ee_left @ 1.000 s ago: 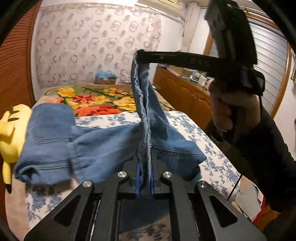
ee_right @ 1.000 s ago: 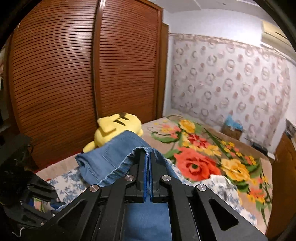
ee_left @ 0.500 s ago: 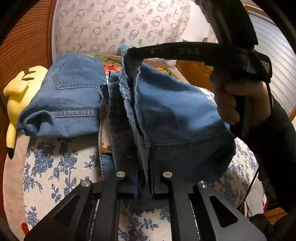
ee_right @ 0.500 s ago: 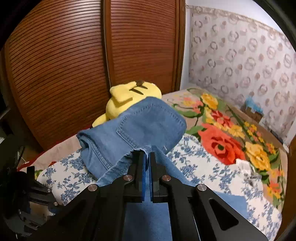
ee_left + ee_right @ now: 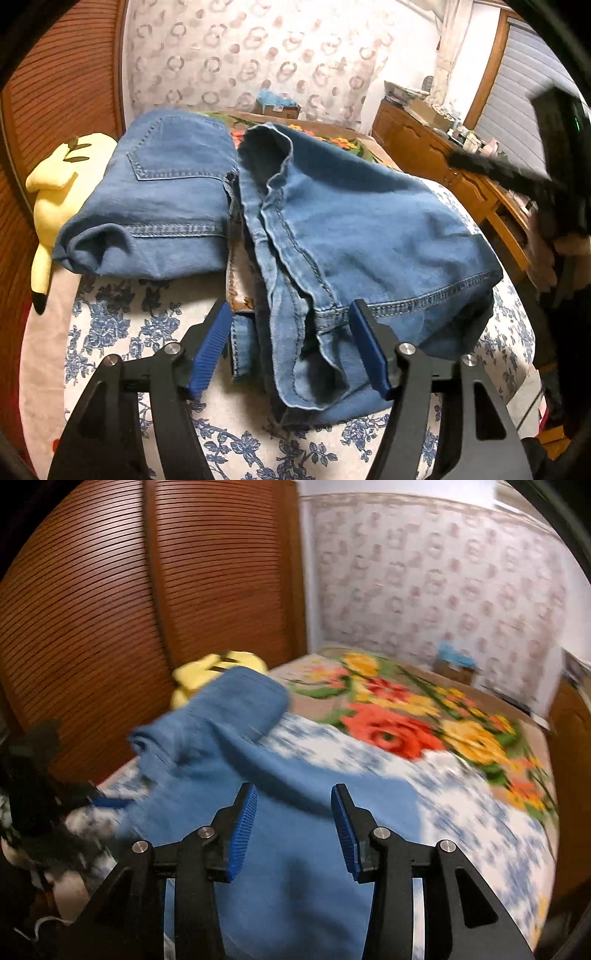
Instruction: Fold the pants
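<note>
Blue denim pants [image 5: 369,236]: lying folded on the blue-flowered white bedsheet [image 5: 122,332], centre of the left wrist view; hem end nearest the camera, seat with back pocket [image 5: 173,155] folded over at upper left.

Left gripper [image 5: 290,343]: jaws opening, blue pads [image 5: 210,347] set apart either side of the hem, not pressing it.

Right gripper [image 5: 293,827]: jaws opening over the denim, pads clear of the cloth; view blurred.

Yellow plush toy [image 5: 55,192]: left edge, touching the folded seat.

Floral blanket [image 5: 402,716]: beyond the sheet, right wrist view.

Slatted wooden wardrobe doors [image 5: 110,609]: upper left.
</note>
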`<state>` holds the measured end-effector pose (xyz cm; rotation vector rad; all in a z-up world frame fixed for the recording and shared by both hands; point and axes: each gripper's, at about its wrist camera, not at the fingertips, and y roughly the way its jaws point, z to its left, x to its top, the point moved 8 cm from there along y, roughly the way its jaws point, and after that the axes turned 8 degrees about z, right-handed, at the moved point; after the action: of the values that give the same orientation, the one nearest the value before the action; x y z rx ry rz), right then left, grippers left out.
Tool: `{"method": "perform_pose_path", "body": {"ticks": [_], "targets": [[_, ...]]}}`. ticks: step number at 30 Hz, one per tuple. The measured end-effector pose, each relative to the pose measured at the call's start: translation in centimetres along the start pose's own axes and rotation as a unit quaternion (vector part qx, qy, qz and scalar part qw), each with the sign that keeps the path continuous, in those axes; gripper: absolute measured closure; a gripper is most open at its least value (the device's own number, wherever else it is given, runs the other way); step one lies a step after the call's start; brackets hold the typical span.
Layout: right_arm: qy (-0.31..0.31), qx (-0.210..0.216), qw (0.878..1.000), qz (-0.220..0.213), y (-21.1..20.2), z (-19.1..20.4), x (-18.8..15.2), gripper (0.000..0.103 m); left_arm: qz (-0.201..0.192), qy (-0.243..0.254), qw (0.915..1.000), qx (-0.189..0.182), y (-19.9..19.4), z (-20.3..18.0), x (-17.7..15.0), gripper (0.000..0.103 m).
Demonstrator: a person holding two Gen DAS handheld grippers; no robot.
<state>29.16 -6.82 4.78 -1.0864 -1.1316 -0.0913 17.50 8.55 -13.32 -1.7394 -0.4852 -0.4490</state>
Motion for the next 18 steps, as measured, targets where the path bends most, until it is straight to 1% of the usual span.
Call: {"method": "perform_pose_path", "body": {"ticks": [2,6,7,11,13,18], "targets": [[0.021,-0.027,0.999,0.002,-1.1,-2.0,-2.3,0.059,-0.001,0.002,1.0,0.003,-0.1,-0.2,0.2,0.036],[0.057,-0.042,0.997,0.015,-2.7,-4.2,-7.1,0.059,-0.001,0.005,0.9999,0.011,0.1,0.1,0.4,0.036],[0.066,-0.046,0.997,0.021,-2.9,-4.5,-8.4,0.059,0.001,0.005,0.9999,0.013,0.3,0.1,0.4,0.036],[0.087,-0.052,0.994,0.042,-4.2,-3.9,-12.3,0.059,0.005,0.009,0.9998,0.019,0.7,0.0,0.4,0.036],[0.097,-0.047,0.993,0.047,-4.3,-3.6,-13.6,0.059,0.005,0.012,0.9997,0.022,0.7,-0.2,0.4,0.036],[0.102,-0.024,0.993,0.054,-4.6,-3.3,-14.5,0.059,0.008,0.009,0.9996,0.025,1.0,-0.2,0.5,0.036]]}}
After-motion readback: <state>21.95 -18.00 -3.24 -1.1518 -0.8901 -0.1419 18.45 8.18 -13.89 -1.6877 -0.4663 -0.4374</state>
